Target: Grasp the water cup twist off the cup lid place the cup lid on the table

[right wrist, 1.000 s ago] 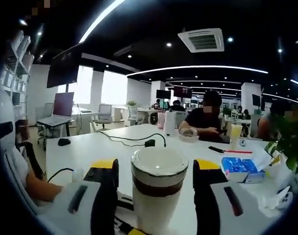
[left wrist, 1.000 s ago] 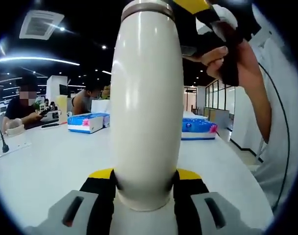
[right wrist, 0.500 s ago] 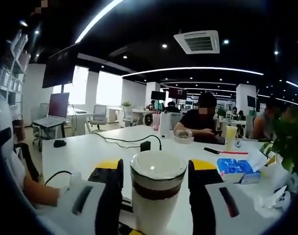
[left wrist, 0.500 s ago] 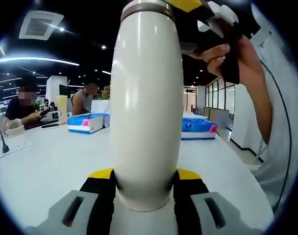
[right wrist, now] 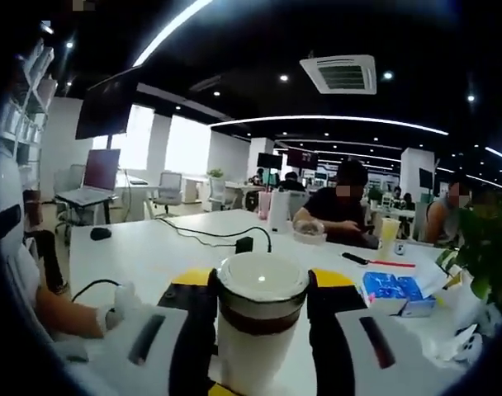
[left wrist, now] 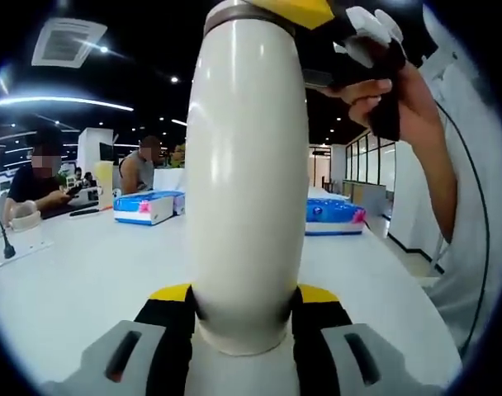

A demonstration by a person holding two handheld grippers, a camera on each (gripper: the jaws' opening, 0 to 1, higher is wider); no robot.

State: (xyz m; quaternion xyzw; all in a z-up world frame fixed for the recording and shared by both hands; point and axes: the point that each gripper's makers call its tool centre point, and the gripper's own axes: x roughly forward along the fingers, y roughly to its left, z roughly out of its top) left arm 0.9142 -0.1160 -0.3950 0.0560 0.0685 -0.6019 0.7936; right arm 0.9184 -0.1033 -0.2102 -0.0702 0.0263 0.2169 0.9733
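Note:
In the left gripper view a tall cream water cup stands upright, and my left gripper is shut on its lower body. At its top, above a metal band, the right gripper's yellow and black jaws reach in, held by a person's hand. The right gripper view looks at the cup lid, white with a brown band below it. My right gripper has its black jaws pressed against both sides of the lid. The cream cup body drops away beneath.
The white table carries blue tissue packs, a black cable with an adapter and a blue box. Several people sit at its far side. A green plant stands at the right.
My right gripper's jaws have closed inward from either side until they touch the lid. The left gripper and the cup it holds have stayed still.

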